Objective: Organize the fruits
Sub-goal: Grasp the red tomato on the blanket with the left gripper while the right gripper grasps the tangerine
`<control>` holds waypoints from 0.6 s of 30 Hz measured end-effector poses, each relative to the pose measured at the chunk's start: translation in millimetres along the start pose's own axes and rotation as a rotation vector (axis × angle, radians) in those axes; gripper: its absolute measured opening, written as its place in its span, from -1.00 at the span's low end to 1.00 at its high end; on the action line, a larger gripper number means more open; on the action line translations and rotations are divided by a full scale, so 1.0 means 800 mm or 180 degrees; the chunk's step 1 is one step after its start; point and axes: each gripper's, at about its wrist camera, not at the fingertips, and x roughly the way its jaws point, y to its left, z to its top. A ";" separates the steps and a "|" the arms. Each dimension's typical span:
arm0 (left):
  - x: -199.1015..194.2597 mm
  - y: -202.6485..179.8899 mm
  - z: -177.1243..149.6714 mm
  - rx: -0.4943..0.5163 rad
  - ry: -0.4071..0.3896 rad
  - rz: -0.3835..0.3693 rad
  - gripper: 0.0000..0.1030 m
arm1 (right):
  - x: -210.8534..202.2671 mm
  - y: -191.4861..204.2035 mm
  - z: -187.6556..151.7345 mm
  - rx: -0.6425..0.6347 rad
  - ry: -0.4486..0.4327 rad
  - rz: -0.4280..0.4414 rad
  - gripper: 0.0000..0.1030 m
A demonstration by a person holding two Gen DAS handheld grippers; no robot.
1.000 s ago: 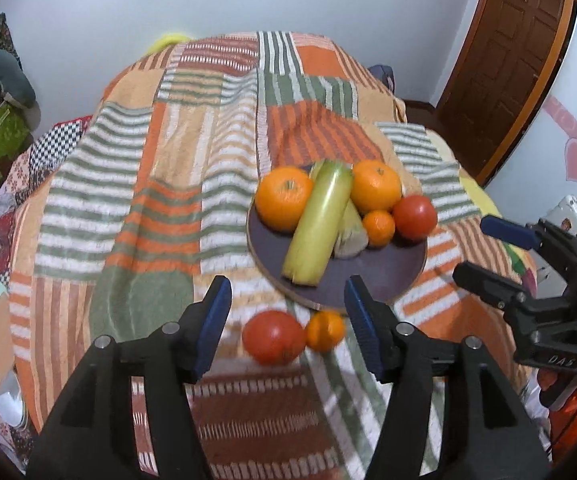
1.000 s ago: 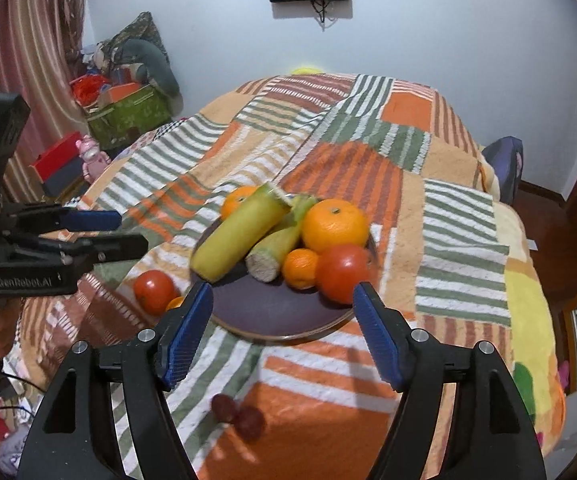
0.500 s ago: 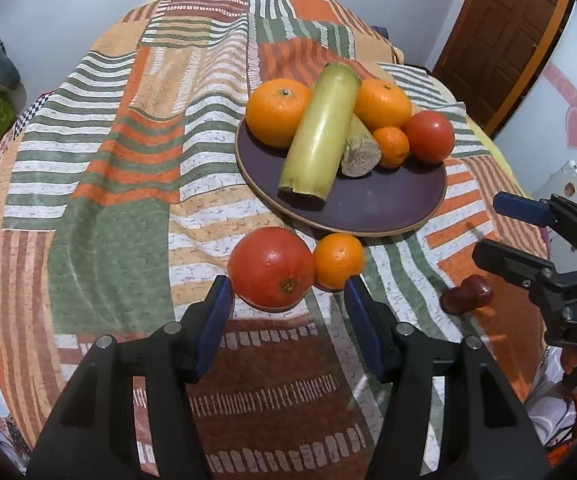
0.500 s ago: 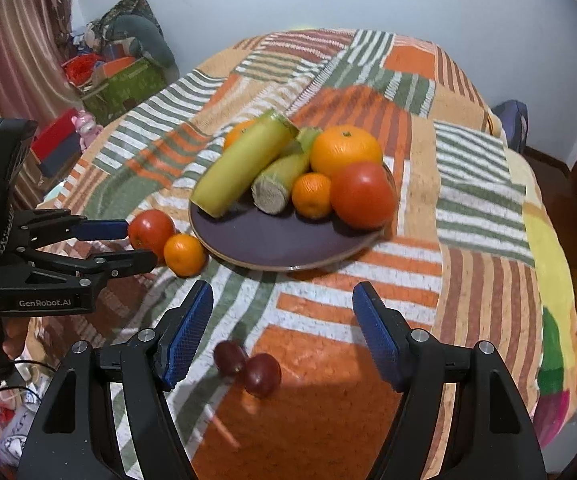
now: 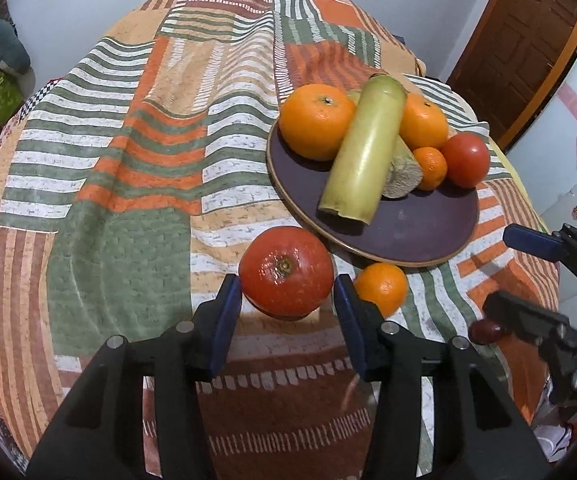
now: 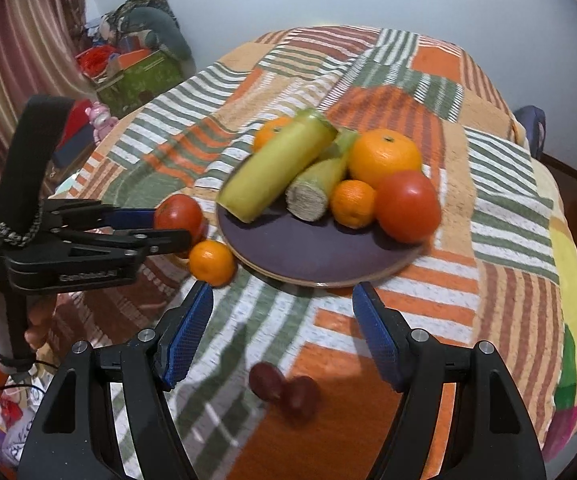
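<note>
Fruits lie on a striped patchwork bedspread (image 5: 128, 168). One red tomato (image 5: 286, 271) sits gripped between the blue pads of the left gripper (image 5: 287, 286), beside a small orange (image 5: 380, 289) near a dark plate (image 5: 420, 232) piled with produce. The right gripper (image 6: 282, 320) is spread wide above two dark red fruits (image 6: 284, 390).

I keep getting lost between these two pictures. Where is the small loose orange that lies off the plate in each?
Left wrist view: small loose orange, lower centre-right, beside the big red tomato.
Right wrist view: same orange, left of centre.
Shared landmark: round dark purple plate, just beyond it in both.
</note>
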 end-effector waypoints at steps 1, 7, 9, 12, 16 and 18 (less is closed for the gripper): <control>0.001 0.000 0.001 0.0002 -0.0012 -0.0007 -0.10 | 0.003 0.004 0.002 -0.0020 0.0006 0.0003 0.35; -0.002 0.007 0.007 0.0000 -0.0058 -0.0102 -0.14 | 0.017 0.019 0.008 -0.0095 0.0065 0.0015 0.35; -0.008 0.011 0.005 -0.0002 -0.0090 -0.0097 -0.14 | 0.022 0.023 0.009 -0.0106 0.0095 0.0019 0.35; -0.019 0.019 -0.003 -0.0033 -0.0135 -0.0156 -0.14 | 0.030 0.028 0.011 -0.0089 0.0150 0.0044 0.35; -0.043 0.028 -0.016 -0.0036 -0.0234 -0.0182 -0.14 | 0.041 0.038 0.012 -0.0101 0.0216 0.0064 0.30; -0.055 0.032 -0.022 -0.0040 -0.0282 -0.0195 -0.14 | 0.044 0.047 0.015 -0.0150 0.0207 0.0029 0.30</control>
